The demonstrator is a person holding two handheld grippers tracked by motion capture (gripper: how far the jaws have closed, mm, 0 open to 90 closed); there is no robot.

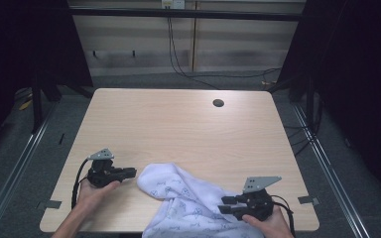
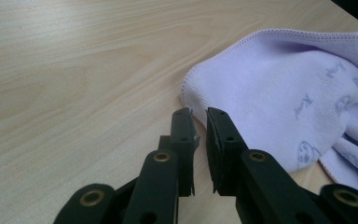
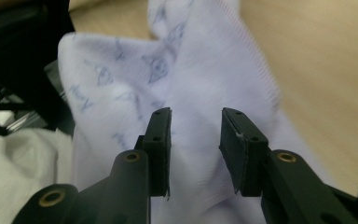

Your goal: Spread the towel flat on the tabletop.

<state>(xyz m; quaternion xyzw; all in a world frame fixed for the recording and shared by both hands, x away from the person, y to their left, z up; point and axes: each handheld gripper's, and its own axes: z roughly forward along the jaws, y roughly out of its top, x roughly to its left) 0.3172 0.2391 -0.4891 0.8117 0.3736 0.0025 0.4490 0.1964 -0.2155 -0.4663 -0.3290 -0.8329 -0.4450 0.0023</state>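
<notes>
— Towel, crumpled at near edge of worktop, spilling over it; long axis running from left claw toward right claw.

— Nearer? Right claw, half open over cloth, gripping nothing. Left claw narrowly parted, empty, just beside hem.

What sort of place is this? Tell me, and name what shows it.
Probably a lab or recording workspace, not a home: a bare wooden table with a cable hole, black curtains at the sides, and loose cables on the floor.
</notes>
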